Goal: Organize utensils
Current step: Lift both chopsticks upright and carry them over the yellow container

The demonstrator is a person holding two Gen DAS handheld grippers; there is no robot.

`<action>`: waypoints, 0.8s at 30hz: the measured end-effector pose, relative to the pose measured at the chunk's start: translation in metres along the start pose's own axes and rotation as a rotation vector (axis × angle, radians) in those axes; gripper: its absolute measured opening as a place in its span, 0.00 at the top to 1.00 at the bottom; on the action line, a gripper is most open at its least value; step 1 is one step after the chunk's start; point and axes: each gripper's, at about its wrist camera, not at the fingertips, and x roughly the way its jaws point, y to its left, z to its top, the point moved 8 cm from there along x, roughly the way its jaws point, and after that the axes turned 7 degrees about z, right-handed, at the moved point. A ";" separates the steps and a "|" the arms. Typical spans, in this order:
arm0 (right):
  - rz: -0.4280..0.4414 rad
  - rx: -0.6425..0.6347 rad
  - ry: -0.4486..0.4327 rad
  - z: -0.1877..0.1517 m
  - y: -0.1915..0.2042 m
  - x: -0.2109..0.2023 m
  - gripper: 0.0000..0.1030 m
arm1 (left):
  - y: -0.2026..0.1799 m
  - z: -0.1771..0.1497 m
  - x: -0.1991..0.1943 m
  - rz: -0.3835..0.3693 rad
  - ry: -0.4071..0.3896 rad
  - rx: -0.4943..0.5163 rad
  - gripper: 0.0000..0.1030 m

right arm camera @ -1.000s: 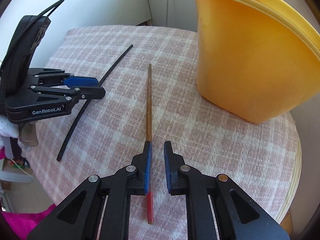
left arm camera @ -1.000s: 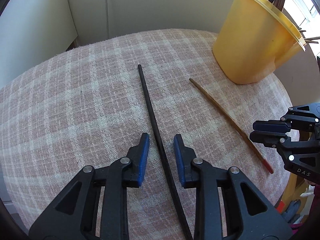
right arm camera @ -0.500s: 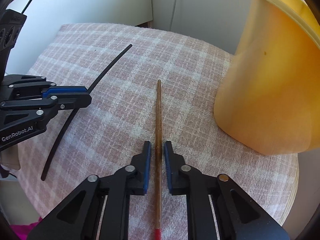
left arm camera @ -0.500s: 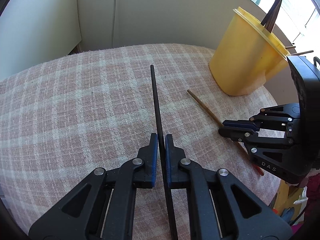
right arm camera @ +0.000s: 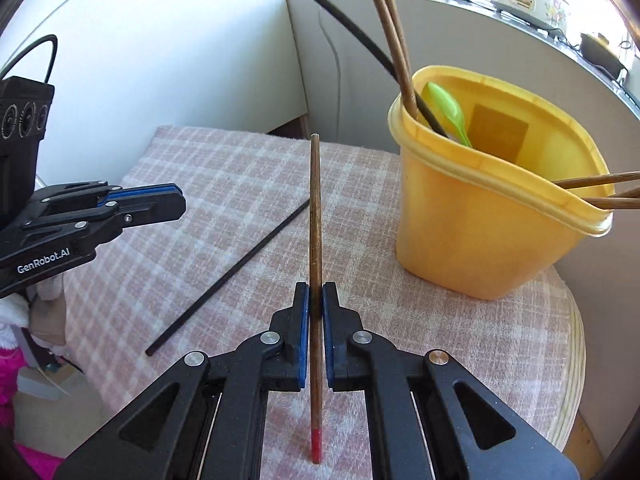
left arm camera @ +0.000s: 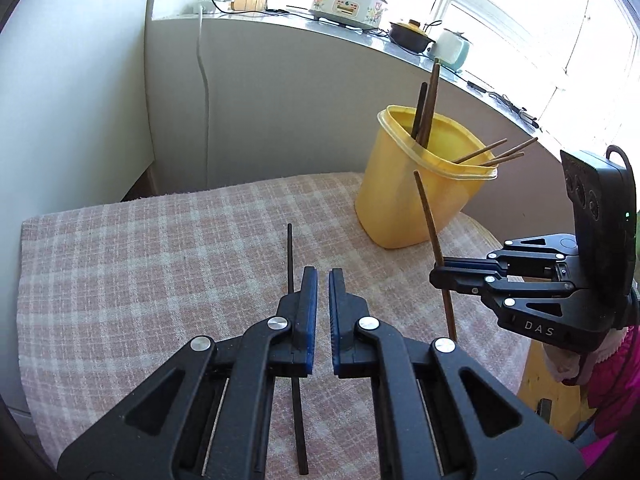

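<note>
— Right hand-held gripper (right arm camera: 316, 304), what does it have?

— It is closed tightly on a brown wooden chopstick (right arm camera: 316, 220), thin and round, with a red end near the camera. The long axis runs forward along the fingers. From the left camera, the stick is off the cloth and tilted, its plain tip up toward the yellow tub (right arm camera: 480, 232).

— And the left hand-held gripper (left arm camera: 323, 280)?

— Its blue pads leave only a narrow gap, with nothing between them. A black chopstick (left arm camera: 289, 256) lies flat on the checked pink woven cloth (left arm camera: 140, 260) of the tabletop, under the left finger; perhaps they touch, I cannot tell.

— What is inside the tub?

— It is smooth plastic with a thick rim. It holds several brown chopsticks (right arm camera: 394, 40), one black stick (right arm camera: 360, 36) and a green plastic spoon (right arm camera: 448, 110), all leaning on the rim.
</note>
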 end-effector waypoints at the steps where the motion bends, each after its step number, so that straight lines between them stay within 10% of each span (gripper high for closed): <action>1: -0.003 -0.001 -0.019 -0.001 0.001 -0.006 0.95 | 0.001 -0.001 0.001 0.005 0.010 0.013 0.97; 14: 0.017 0.054 -0.122 -0.013 -0.002 -0.058 0.95 | 0.001 -0.034 0.115 0.115 0.350 0.013 0.85; 24: 0.005 0.053 -0.190 -0.010 -0.007 -0.088 0.95 | -0.001 -0.010 0.091 0.062 0.214 -0.010 0.97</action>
